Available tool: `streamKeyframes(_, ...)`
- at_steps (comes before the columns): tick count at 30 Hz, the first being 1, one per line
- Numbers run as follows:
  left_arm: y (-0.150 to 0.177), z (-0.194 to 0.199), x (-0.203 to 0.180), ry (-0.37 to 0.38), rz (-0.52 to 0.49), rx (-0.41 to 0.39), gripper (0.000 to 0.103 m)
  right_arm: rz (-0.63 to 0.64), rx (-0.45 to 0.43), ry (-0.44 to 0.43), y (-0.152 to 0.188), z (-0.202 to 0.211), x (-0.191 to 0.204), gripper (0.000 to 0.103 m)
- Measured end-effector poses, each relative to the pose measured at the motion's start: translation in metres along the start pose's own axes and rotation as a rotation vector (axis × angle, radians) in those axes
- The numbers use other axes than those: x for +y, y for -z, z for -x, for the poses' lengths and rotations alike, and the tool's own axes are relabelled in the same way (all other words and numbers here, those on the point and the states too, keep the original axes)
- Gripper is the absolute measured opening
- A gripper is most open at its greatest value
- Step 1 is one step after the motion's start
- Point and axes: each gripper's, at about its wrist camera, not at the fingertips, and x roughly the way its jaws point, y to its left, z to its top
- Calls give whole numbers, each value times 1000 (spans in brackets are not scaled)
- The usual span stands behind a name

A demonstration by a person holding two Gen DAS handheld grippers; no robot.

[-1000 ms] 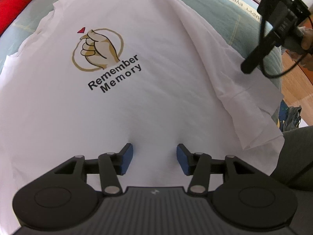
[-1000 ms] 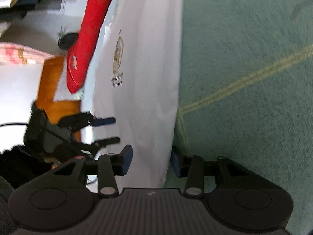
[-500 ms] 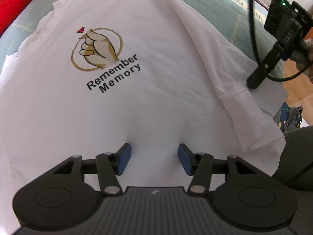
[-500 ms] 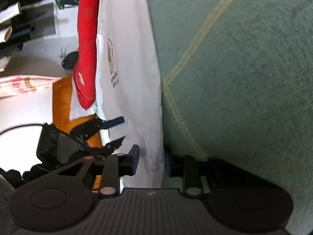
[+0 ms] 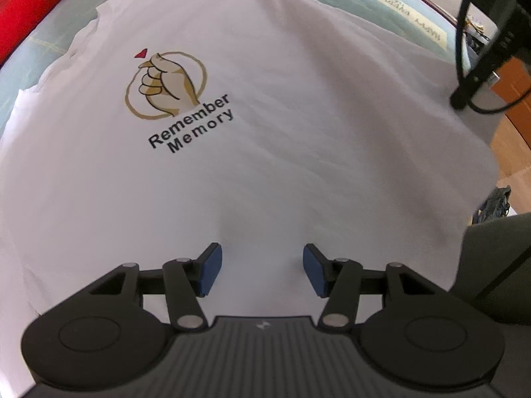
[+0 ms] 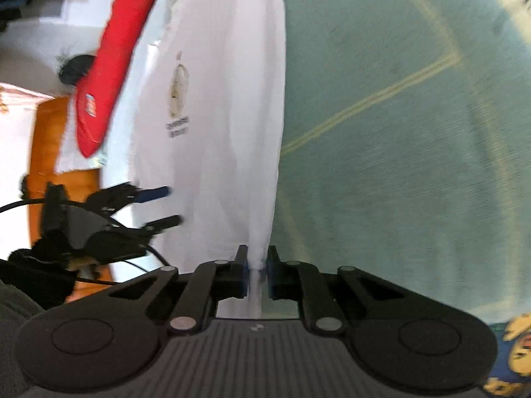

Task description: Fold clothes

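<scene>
A white cotton T-shirt [image 5: 298,126] printed with a gold-ringed hand, a small red heart and the black words "Remember Memory" [image 5: 190,122] lies spread face-up on a pale green bedcover with thin yellow lines [image 6: 398,116]. A long red padded cushion [image 6: 109,66] runs along the shirt's far side, and an orange wooden floor [image 5: 512,139] shows beyond the bed's edge.

The left gripper [image 5: 259,270] points steeply down over the lower part of the shirt, its blue-padded jaws about half apart with only flat cloth beneath them; nothing is pinched between the pads.

The right gripper [image 6: 257,273] has its jaws drawn almost together on a bunched edge of the white T-shirt, and the cloth rises from the bedcover to the pads in a taut, narrow fold. In the left wrist view the right tool's black fingers meet the shirt's right-hand edge, which is lifted off the bed there.
</scene>
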Motion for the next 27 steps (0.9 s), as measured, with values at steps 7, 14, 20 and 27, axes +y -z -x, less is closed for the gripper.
streamKeyframes(7,0,3,-9,4,-34,-2,54,34,32,199,-15,4,0,10)
streamKeyframes(14,7,3,-9,-13,-33,13,54,67,88,352,-18,-9,-1,9)
streamKeyframes(20,23,23,1,-61,19,-19,54,181,25,406,-37,-1,43,30)
streamKeyframes(27,22,9,14,-89,43,-106,54,397,-216,324,-102,-21,85,30)
